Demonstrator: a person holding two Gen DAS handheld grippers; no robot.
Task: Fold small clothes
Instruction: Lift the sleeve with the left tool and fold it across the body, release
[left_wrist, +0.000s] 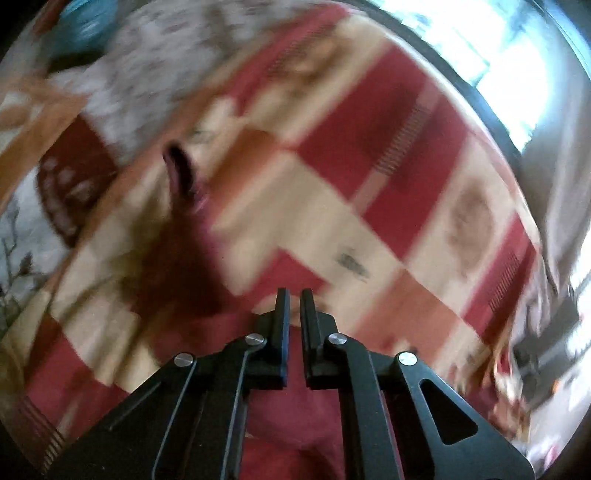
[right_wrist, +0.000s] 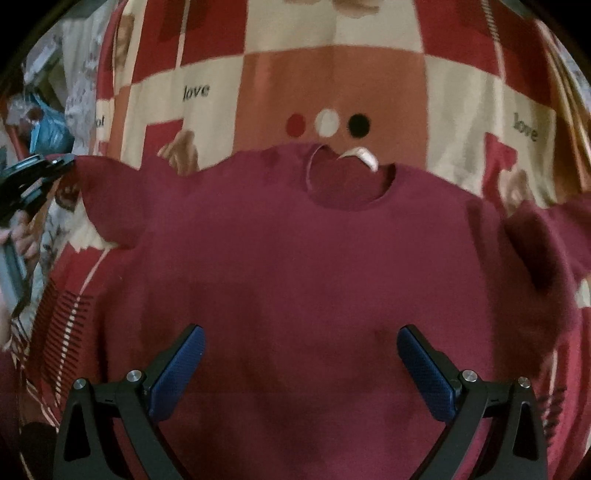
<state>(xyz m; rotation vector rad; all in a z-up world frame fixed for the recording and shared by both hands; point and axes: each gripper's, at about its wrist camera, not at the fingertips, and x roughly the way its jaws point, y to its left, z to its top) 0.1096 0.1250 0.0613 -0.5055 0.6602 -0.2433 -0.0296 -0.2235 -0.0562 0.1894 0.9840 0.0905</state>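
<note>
Checkered blanket (right_wrist: 207, 74) bears a maroon shirt (right_wrist: 295, 258); left gripper (left_wrist: 294, 295) pinches its sleeve, right gripper (right_wrist: 301, 354) gapes wide above the hem: fold inward smoothly.

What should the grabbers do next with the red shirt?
Probably the left gripper should carry the sleeve it seems to pinch across onto the chest of the maroon shirt. The shirt lies spread flat on the checked blanket, sleeves out, and the right gripper hangs open above the hem, holding nothing.
</note>
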